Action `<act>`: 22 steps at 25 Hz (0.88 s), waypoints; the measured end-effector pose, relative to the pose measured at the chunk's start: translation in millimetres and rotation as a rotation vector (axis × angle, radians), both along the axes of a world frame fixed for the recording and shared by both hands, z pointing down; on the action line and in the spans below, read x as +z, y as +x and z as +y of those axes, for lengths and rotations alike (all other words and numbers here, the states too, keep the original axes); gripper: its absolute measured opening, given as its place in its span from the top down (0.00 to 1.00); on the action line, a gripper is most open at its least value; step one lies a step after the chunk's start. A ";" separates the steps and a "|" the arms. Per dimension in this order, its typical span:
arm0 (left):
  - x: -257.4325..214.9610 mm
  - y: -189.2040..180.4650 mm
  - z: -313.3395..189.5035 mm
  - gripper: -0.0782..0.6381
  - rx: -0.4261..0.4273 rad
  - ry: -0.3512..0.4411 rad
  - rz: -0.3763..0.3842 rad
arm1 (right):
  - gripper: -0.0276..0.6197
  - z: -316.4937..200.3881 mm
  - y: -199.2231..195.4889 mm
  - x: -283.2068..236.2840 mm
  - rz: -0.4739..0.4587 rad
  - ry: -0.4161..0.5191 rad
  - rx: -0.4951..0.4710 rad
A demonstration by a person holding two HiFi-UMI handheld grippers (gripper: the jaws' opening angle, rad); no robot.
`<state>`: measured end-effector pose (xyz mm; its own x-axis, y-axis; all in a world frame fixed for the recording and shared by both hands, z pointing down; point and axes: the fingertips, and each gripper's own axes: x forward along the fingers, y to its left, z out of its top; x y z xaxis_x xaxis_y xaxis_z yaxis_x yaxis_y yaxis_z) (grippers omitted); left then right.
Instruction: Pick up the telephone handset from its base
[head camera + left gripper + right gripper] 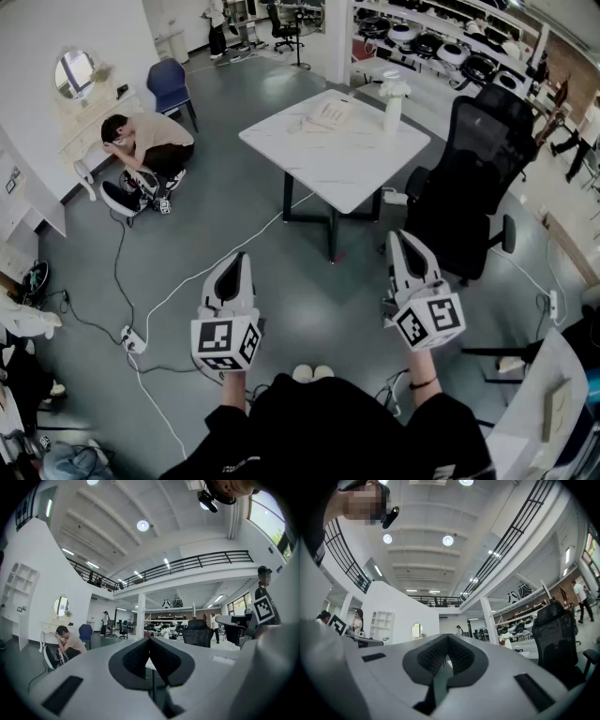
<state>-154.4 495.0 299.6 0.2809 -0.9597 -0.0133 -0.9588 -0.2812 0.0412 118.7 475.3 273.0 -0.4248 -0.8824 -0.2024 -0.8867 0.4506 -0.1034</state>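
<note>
A white telephone (327, 114) with its handset lying on the base sits at the far side of a white square table (356, 164). Both grippers hang well short of the table, over the grey floor. My left gripper (236, 260) is shut and holds nothing; its dark pads (140, 657) meet at the tip in the left gripper view. To its right, my right gripper (405, 238) is also shut and empty, with its pads (458, 655) closed together in the right gripper view. Neither gripper view shows the phone.
A white vase with flowers (393, 103) stands on the table beside the phone. A black office chair (469, 178) is at the table's right. A person (142, 141) crouches on the floor at the left. White cables (187, 281) run across the floor.
</note>
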 end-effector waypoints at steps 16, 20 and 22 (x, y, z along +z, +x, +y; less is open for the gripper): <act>7.5 27.5 -14.4 0.89 -0.021 -0.020 0.010 | 0.97 -15.4 27.9 9.4 -0.021 -0.015 -0.017; 12.3 36.6 -16.8 0.89 -0.026 -0.029 0.008 | 0.97 -25.2 37.3 16.3 -0.054 -0.024 -0.026; 15.2 39.2 -16.7 0.89 -0.031 -0.035 0.006 | 0.97 -32.1 37.3 20.5 -0.074 -0.034 -0.035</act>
<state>-115.2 478.3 314.8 0.2510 -0.9678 0.0191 -0.9667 -0.2496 0.0568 156.0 443.2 293.5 -0.4404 -0.8743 -0.2040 -0.8600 0.4761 -0.1837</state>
